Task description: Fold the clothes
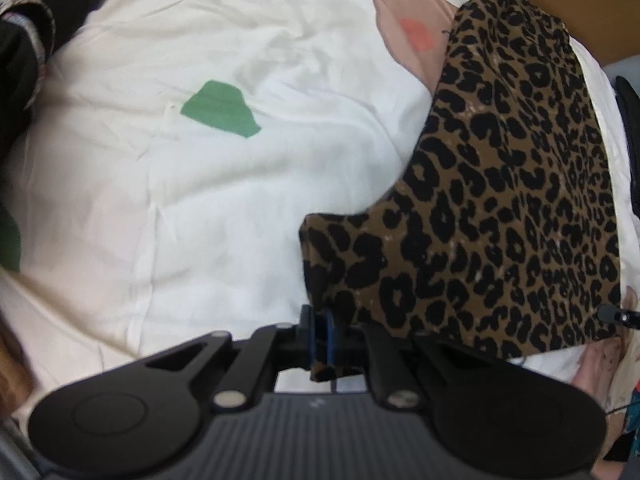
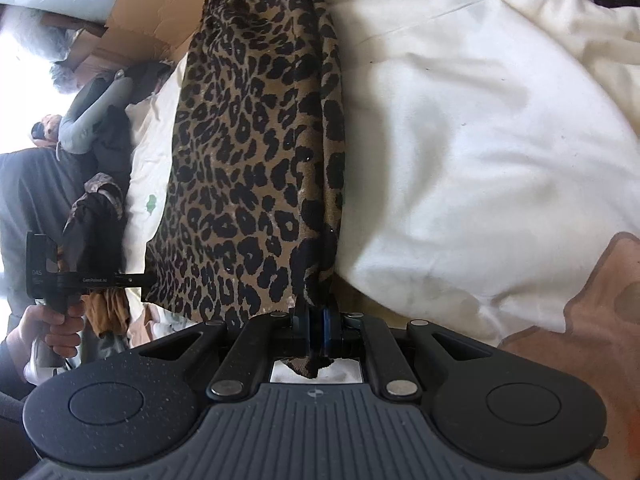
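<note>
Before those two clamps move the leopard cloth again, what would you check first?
1. Left gripper shut on the leopard-print garment: ok, fabric pinched between the pads.
2. Right gripper shut on the same garment: ok.
3. Garment lying flat on the white bedding: not ok, it is partly lifted and draped.
4. Bedding beside the garment free for laying it down: ok.
5. Far end of the garment free of snags: cannot tell.
</note>
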Action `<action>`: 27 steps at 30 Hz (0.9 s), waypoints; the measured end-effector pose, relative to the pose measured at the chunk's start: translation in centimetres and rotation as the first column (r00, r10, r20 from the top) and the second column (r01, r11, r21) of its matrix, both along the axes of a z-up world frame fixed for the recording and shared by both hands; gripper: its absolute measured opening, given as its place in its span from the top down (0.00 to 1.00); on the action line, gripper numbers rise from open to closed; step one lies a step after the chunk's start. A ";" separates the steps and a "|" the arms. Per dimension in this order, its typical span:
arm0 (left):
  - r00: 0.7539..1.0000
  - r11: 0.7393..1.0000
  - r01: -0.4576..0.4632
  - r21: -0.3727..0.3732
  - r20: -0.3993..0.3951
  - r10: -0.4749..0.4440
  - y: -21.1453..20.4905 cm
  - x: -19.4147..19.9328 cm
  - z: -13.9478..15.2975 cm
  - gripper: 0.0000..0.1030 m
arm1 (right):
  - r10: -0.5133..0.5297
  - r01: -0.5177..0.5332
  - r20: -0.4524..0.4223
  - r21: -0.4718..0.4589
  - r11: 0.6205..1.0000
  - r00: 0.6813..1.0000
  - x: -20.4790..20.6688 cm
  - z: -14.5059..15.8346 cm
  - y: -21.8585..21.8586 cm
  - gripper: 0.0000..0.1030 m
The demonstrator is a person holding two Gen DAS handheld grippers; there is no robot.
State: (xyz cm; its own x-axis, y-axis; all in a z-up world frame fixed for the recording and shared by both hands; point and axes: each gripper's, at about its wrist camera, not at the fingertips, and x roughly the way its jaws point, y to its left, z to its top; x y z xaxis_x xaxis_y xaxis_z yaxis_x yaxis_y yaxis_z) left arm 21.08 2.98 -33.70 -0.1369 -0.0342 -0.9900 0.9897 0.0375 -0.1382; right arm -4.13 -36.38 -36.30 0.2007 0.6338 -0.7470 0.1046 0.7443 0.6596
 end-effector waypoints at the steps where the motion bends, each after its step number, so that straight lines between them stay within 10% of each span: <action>1: 1.000 1.000 -0.005 0.001 -0.001 0.005 -0.1 0.2 -0.2 0.93 | -0.002 0.002 -0.001 -0.003 1.000 1.000 0.1 -0.1 0.3 0.96; 6: 0.999 1.000 -0.016 0.006 0.037 0.016 0.3 0.8 -1.0 0.68 | -0.017 0.017 -0.024 -0.005 1.000 1.000 0.1 -0.4 0.4 0.91; 21: 0.999 0.999 -0.037 0.004 -0.008 0.037 1.9 0.5 -2.0 0.68 | -0.018 0.016 -0.059 -0.019 1.000 0.998 0.8 -1.4 0.4 0.83; 27: 0.997 0.998 -0.058 0.002 -0.054 0.058 1.9 1.1 -1.9 0.82 | -0.006 0.005 -0.055 -0.020 1.000 0.998 1.1 -1.7 0.8 0.83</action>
